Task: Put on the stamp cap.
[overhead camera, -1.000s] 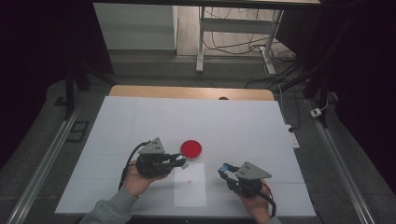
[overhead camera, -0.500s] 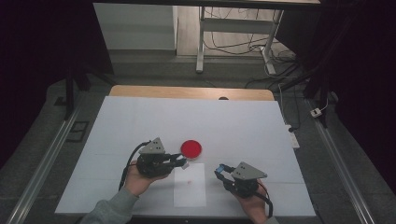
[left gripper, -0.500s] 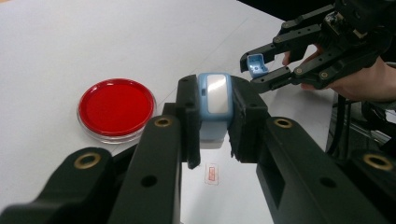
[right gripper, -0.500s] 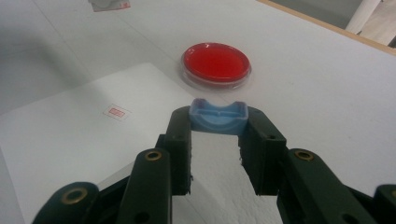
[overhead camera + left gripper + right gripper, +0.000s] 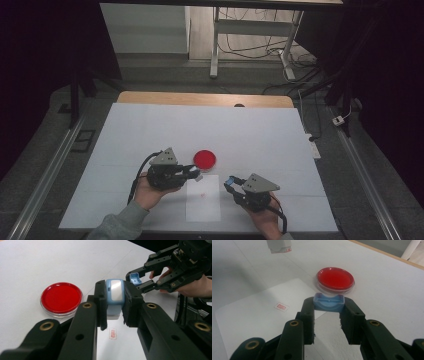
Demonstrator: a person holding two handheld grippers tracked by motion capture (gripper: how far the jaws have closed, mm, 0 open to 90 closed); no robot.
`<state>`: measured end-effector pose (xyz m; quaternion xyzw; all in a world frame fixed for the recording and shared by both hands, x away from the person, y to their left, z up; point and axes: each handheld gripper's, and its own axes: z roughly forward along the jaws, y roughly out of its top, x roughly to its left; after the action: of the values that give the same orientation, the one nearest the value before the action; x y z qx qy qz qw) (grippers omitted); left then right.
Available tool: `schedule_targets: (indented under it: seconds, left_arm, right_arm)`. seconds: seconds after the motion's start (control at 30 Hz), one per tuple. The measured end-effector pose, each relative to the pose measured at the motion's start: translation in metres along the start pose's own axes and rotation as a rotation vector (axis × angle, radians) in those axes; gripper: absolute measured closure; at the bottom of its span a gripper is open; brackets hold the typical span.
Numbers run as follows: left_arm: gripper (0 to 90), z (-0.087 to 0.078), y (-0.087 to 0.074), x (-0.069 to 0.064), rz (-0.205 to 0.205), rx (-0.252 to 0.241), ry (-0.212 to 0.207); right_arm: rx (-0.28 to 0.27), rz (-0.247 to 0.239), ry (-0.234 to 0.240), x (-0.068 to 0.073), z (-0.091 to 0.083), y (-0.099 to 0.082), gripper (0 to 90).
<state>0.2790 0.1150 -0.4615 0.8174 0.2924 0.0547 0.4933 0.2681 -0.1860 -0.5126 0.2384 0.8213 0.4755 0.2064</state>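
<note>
My left gripper point(image 5: 115, 302) is shut on a light-blue stamp body point(image 5: 115, 293) with a white face, held just above the table. From above, the left gripper point(image 5: 194, 173) points right, just below a red-filled round dish point(image 5: 205, 158). The right gripper point(image 5: 329, 305) is shut on a small blue cap point(image 5: 329, 302), hollow side up. That right gripper point(image 5: 230, 182) points left toward the stamp body, a short gap apart. Under both lies a white sheet point(image 5: 203, 202) bearing a small red stamp mark point(image 5: 281, 306).
The red dish point(image 5: 61, 298) sits on the white table cover point(image 5: 150, 130), just beyond the sheet. A wooden table edge point(image 5: 205, 99) runs along the back. Metal rails and cables lie on the floor at both sides.
The right hand has shifted slightly left toward the left gripper, still gripping the blue cap. The left hand has kept still.
</note>
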Motion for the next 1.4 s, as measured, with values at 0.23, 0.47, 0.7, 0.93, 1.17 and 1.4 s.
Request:
schedule_targets:
  seconds: [0.23, 0.47, 0.7, 0.93, 1.17, 1.4]
  left_arm:
    - [75.8, 0.0, 0.0, 0.0, -0.002, -0.004, -0.001]
    - [75.8, 0.0, 0.001, 0.0, -0.006, -0.011, -0.001]
    - [75.9, 0.001, 0.002, -0.001, -0.009, -0.017, -0.011]
    - [75.8, 0.002, 0.003, -0.002, -0.007, -0.019, -0.011]
    - [75.9, 0.005, 0.004, -0.004, -0.003, -0.016, -0.018]
    - [75.9, 0.007, 0.004, -0.005, -0.001, -0.014, -0.017]
  right_arm:
    - [-0.001, 0.009, 0.016, 0.001, 0.003, 0.001, 64.7]
    - [0.0, 0.0, 0.019, 0.006, 0.008, 0.003, 64.6]
    - [0.005, -0.014, 0.026, 0.012, 0.015, 0.005, 64.5]
    - [0.001, -0.025, 0.012, 0.017, 0.02, 0.007, 64.4]
    - [0.003, -0.04, 0.011, 0.022, 0.026, 0.01, 64.4]
    - [0.005, -0.055, 0.004, 0.027, 0.032, 0.012, 64.5]
